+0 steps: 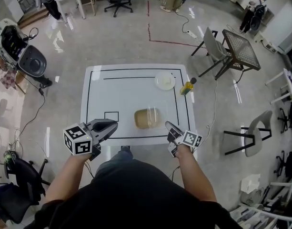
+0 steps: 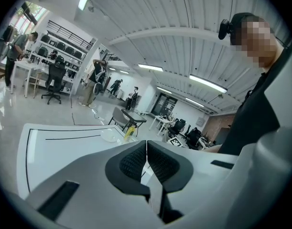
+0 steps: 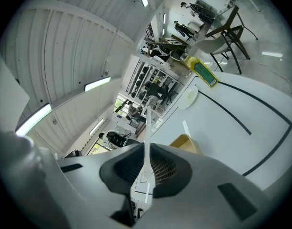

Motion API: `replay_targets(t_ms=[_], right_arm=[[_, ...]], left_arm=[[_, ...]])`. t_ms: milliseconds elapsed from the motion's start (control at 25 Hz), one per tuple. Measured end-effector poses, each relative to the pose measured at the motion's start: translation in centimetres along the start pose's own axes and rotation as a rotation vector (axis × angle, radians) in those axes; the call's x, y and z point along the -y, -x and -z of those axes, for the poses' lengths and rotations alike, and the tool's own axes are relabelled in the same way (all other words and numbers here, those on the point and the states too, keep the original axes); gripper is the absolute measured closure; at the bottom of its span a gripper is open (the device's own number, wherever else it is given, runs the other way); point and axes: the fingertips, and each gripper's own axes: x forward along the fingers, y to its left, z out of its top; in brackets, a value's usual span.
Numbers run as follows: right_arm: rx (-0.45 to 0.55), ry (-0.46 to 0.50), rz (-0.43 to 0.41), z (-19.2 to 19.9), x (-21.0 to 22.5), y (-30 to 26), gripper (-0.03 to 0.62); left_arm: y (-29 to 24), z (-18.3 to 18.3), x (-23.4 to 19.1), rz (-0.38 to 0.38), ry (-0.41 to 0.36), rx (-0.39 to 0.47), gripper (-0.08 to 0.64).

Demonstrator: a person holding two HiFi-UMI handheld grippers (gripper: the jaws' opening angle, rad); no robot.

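Both grippers hover over the near edge of a white table marked with black lines. My left gripper is shut with nothing between its jaws. My right gripper is shut on a thin white plastic stick, which pokes out past its jaws. A tan lidded container lies between the two grippers, a little further in; the right gripper view shows the same container just past the jaws. A white plate and a yellow bottle stand at the far right of the table.
A small black square outline is drawn near the left gripper. A mesh-top side table and grey chairs stand to the right. A black office chair and floor cables are on the left. People stand at the back.
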Motion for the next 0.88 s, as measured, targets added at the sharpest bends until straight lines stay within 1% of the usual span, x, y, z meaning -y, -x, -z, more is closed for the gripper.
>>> replay_targets(t_ms=[240, 440, 680, 880], right_arm=[[0.007, 0.04, -0.009, -0.9, -1.7, 1.9, 0.54], [0.038, 0.08, -0.015, -2.0, -3.3, 3.8, 0.54], [0.041, 0.236, -0.018, -2.5, -6.6, 5.9, 0.54], [0.062, 0.321, -0.031, -2.8, -9.6, 7.6, 0.54]], left_arm=[[1.0, -0.4, 1.4, -0.015, -0.01, 0.036, 0.535], [2.0, -0.6, 2.8, -0.029, -0.021, 0.061, 0.535], [3.1, 0.0, 4.9, -0.036, -0.033, 0.077, 0.535], [3.4, 0.9, 6.6, -0.029, -0.037, 0.084, 0.535]])
